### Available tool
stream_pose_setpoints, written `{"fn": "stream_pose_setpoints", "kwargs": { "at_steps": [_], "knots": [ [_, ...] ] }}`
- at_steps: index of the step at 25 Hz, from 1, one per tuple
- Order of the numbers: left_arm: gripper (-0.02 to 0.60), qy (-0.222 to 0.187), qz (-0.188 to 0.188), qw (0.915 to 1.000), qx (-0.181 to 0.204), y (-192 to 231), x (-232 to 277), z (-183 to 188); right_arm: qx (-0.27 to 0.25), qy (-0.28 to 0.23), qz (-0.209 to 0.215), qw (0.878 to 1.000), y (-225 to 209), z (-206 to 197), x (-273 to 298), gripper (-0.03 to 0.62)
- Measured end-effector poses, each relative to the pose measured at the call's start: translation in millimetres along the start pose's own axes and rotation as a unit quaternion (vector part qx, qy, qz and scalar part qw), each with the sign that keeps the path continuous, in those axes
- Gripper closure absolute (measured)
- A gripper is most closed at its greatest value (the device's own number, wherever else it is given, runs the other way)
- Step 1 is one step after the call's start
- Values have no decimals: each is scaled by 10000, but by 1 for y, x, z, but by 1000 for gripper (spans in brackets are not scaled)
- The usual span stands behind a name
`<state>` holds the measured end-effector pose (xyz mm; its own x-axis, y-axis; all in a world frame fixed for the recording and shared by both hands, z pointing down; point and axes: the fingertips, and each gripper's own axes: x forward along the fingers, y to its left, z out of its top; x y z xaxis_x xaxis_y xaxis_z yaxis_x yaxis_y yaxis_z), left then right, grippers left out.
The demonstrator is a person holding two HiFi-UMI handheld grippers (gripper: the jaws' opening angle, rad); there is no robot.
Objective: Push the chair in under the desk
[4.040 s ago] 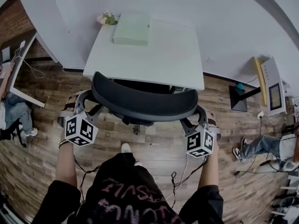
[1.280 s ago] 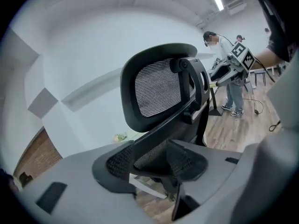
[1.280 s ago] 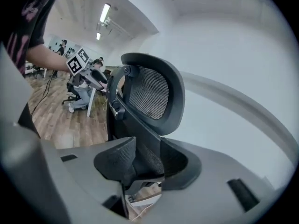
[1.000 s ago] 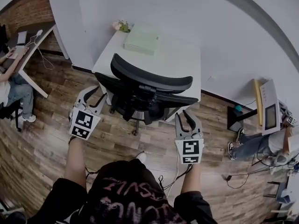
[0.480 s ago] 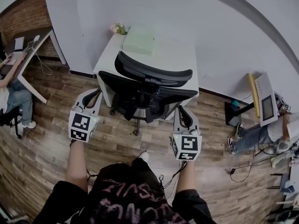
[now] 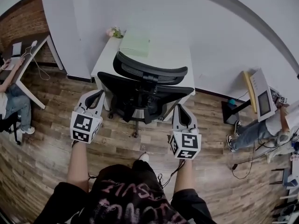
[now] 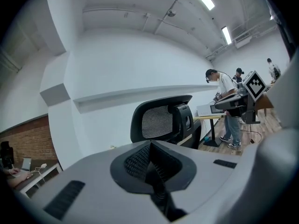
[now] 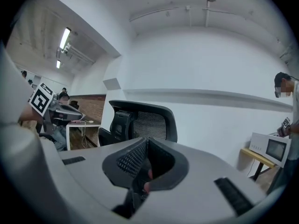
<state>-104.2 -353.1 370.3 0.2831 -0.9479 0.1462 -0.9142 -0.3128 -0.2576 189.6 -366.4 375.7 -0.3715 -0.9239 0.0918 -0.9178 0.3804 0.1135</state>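
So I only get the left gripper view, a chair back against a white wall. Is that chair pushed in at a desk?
Observer: Yes, in the head view the chair stands with its back at the near edge of a white desk.
Operator: Anything on the desk?
Observer: A pale green box, and a small plant at its far left corner.
Operator: And the other gripper?
Observer: The right gripper, like the left gripper, has just been closing and is shut on nothing, clear of the chair.

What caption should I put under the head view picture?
Chair pushed in at the white desk; left gripper and right gripper, just closed, hold nothing.
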Motion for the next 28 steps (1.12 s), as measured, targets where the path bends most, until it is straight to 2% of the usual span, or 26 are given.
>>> {"fn": "stream_pose_setpoints", "kwargs": {
  "at_steps": [4, 13, 28],
  "knots": [
    [566, -70, -31, 9999, -104, -2, 0, 5, 14, -47, -120, 9999, -1, 3, -3, 566],
    [566, -215, 162, 9990, -359, 12, -5, 13, 89, -202, -109, 9997, 0, 13, -5, 568],
    [568, -290, 118, 9989, -345, 10, -12, 20, 26, -199, -255, 9995, -6, 19, -9, 568]
  ]
}}
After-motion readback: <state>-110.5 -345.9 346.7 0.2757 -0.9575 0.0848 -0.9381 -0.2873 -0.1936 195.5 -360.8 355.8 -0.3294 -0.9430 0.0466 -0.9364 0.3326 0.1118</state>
